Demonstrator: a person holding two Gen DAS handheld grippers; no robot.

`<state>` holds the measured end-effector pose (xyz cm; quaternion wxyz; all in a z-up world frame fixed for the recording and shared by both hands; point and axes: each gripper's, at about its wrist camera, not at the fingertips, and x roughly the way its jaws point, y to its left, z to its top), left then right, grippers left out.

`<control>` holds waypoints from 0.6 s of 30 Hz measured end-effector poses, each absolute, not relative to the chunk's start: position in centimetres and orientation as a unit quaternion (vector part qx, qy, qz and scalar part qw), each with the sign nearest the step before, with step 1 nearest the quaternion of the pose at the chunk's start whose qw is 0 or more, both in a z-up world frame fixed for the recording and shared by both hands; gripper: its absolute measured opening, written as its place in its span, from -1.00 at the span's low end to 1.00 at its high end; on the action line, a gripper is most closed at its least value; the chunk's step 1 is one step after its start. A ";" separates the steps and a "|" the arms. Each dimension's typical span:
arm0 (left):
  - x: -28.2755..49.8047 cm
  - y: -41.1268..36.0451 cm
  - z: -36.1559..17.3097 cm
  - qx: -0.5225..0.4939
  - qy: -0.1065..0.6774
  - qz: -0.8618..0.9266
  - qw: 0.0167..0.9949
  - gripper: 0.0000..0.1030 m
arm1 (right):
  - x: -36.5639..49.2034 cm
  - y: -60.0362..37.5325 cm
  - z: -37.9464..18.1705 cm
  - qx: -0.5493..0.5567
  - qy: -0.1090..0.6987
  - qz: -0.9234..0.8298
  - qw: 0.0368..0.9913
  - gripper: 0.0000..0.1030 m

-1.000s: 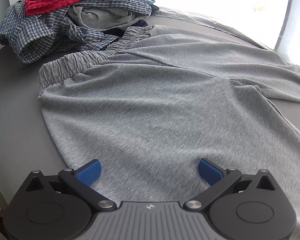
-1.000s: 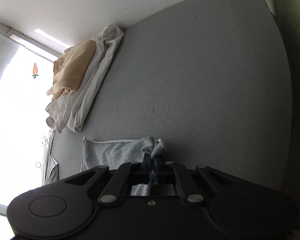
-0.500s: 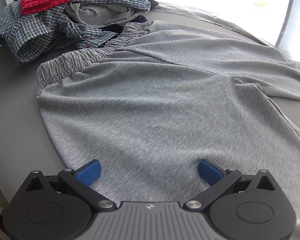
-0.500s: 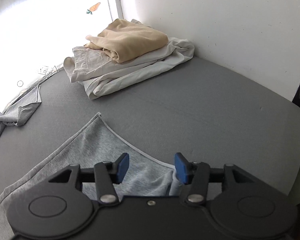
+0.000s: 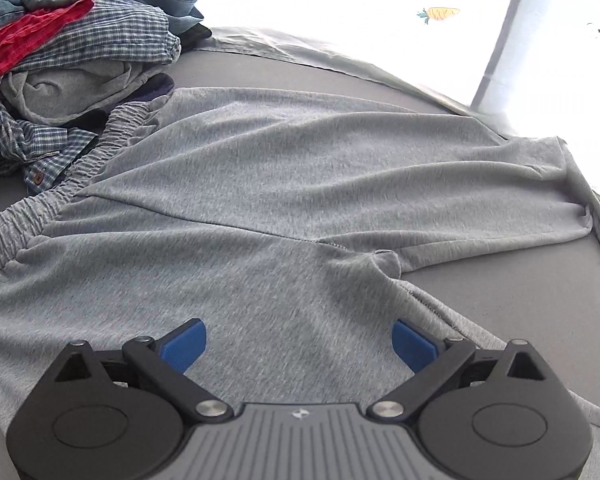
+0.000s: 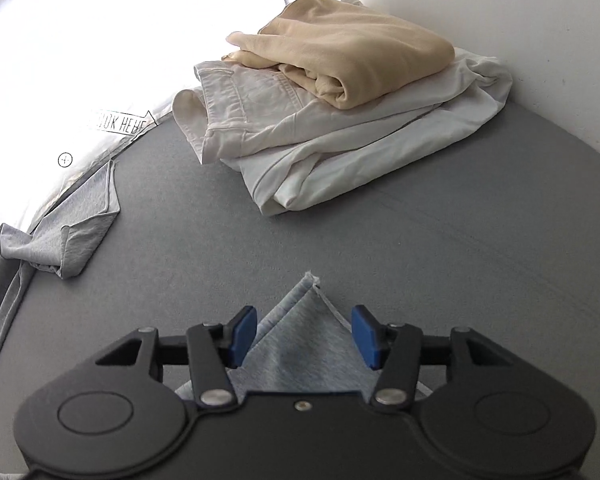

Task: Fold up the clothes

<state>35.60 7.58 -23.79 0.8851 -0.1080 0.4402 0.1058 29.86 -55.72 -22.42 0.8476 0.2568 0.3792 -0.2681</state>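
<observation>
Gray shorts spread flat on the gray counter, waistband toward the unfolded heap of plaid and red clothes, one leg reaching out to the far edge by the window. Left gripper over the near leg, jaws wide with a slight closing underway, nothing between the pads but cloth lying below, untouched. Right gripper clamped on a hem corner a second ago, now released: jaws about half apart and easing inward a little, the corner of gray cloth lying loose on the counter between them, not pinched. Both views shifted sideways since then, toward the crotch seam and the hem. Reads as spreading finished, first fold likely next. Folded beige and white stack waiting by the wall.
</observation>
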 end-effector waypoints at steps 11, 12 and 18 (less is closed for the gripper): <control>42.1 4.1 -24.6 -0.042 0.437 0.098 0.893 -0.92 | 32.7 -57.0 -22.8 0.213 0.390 -0.312 0.840 -0.96; 42.4 4.2 -24.4 -0.040 0.435 0.096 0.894 -0.92 | 32.8 -57.4 -22.9 0.220 0.385 -0.318 0.838 -0.96; 44.2 6.0 -24.4 -0.075 0.441 0.095 0.889 -0.91 | 33.9 -57.8 -24.0 0.209 0.379 -0.348 0.831 -0.93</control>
